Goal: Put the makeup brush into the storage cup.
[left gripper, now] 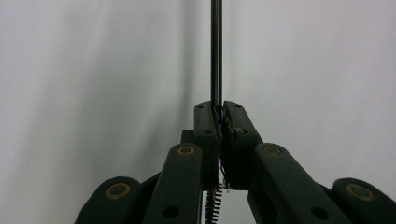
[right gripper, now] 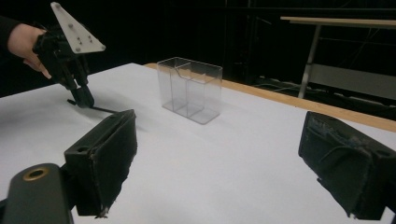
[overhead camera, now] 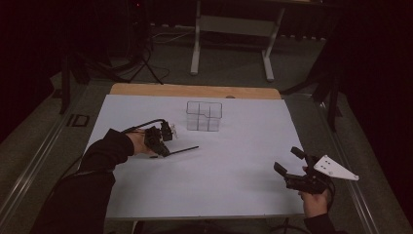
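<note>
A thin black rod lies low over the white table sheet, left of centre. My left gripper is shut on its near end. In the left gripper view the rod runs straight up from the closed jaws of the left gripper. A clear plastic box with compartments stands upright at the back centre, with nothing visible inside. My right gripper hovers at the front right, open and holding nothing. The right gripper view shows the box, the rod and the left gripper beyond the right gripper's wide-apart jaws.
A bare wooden strip of the table shows behind the sheet. Farther back on the dark floor stand a white table frame and tripod legs. Metal rails run along the table's sides.
</note>
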### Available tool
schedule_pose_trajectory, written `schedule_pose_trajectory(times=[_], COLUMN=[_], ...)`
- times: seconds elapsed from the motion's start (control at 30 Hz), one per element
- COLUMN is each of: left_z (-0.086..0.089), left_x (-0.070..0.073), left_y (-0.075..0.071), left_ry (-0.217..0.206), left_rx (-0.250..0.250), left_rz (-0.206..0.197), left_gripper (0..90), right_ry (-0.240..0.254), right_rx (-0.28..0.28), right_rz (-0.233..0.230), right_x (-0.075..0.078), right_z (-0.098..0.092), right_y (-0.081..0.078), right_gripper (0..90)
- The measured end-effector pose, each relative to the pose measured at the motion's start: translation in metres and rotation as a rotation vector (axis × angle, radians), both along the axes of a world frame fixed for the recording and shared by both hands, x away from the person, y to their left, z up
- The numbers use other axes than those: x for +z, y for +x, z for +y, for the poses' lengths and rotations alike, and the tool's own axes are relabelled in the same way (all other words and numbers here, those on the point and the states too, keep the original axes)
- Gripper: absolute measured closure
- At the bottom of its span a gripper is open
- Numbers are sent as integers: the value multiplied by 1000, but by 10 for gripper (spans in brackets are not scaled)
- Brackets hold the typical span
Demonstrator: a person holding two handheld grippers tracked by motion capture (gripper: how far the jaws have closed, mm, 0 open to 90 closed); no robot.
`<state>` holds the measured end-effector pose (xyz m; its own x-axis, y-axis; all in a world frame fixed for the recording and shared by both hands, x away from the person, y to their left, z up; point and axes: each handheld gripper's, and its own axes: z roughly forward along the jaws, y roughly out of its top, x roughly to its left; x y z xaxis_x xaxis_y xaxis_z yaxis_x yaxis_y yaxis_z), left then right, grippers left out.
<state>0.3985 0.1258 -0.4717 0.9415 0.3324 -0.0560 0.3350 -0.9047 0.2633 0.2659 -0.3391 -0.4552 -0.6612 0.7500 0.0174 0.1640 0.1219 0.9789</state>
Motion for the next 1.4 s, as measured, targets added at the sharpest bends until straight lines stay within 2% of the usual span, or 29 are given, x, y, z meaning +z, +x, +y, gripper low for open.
schedule_pose_trajectory(times=[0.07, 0.1, 0.13, 0.27, 0.4, 0.43, 0.53, 0.57, 0.6, 0.67, 0.73, 0.97, 1.0, 1.03, 1.07, 1.1, 1.17, 1.2, 1.27, 1.3, 1.33, 1.4], left_z=[-4, -6, -8, -14, -21, -23, -31, -34, -36, -40, -44, -60, -62, -64, -67, -69, -74, -76, -81, -83, -85, -89], left_x=[5, 7, 9, 17, 24, 25, 27, 28, 29, 32, 35, 47, 48, 50, 51, 53, 57, 58, 60, 60, 61, 61], left_y=[-2, -3, -4, -6, -8, -9, -13, -14, -14, -16, -17, -24, -25, -26, -28, -28, -31, -32, -35, -37, -38, -40], left_ry=[-10, -15, -15, -27, -17, -18, -2, 2, -2, -12, -12, -17, -20, -19, -13, -16, -14, -14, -13, -8, -3, -6], left_rx=[-17, -25, -31, -58, -89, -101, -138, -141, -151, -159, -182, -248, -250, -261, -267, -275, -292, -306, -321, -335, -339, -355], left_rz=[-15, -9, -24, -24, -46, -38, -50, -63, -55, -66, -80, -108, -117, -118, -139, -135, -159, -149, -168, -163, -183, -179], left_gripper=[862, 862, 862, 862, 862, 862, 862, 862, 862, 862, 862, 862, 862, 862, 862, 861, 861, 861, 861, 862, 862, 861], right_ry=[-4, -3, -4, -9, -17, -17, -10, -9, -14, -18, -31, -59, -58, -71, -91, -112, -157, -168, -175, -195, -213, -257], right_rx=[0, 1, 0, 0, 6, 7, 19, 27, 34, 62, 88, 190, 219, 230, 242, 261, 268, 290, 347, 361, 383, 407], right_rz=[3, 4, 7, 9, 18, 23, 47, 59, 71, 89, 96, 133, 145, 150, 155, 161, 178, 195, 219, 238, 264, 323], right_x=[0, -1, -1, -1, -2, -3, -4, -5, -6, -6, -4, 10, 12, 15, 17, 19, 22, 23, 25, 26, 26, 27], right_z=[0, 1, 1, 1, 3, 3, 4, 5, 7, 10, 15, 31, 34, 36, 38, 41, 47, 49, 53, 56, 59, 65], right_y=[0, 0, 0, 1, 3, 3, 6, 8, 10, 12, 15, 27, 30, 32, 34, 37, 42, 44, 49, 52, 55, 60], right_gripper=[112, 112, 112, 112, 112, 112, 112, 112, 112, 112, 112, 112, 112, 112, 116, 131, 133, 127, 119, 116, 118, 135])
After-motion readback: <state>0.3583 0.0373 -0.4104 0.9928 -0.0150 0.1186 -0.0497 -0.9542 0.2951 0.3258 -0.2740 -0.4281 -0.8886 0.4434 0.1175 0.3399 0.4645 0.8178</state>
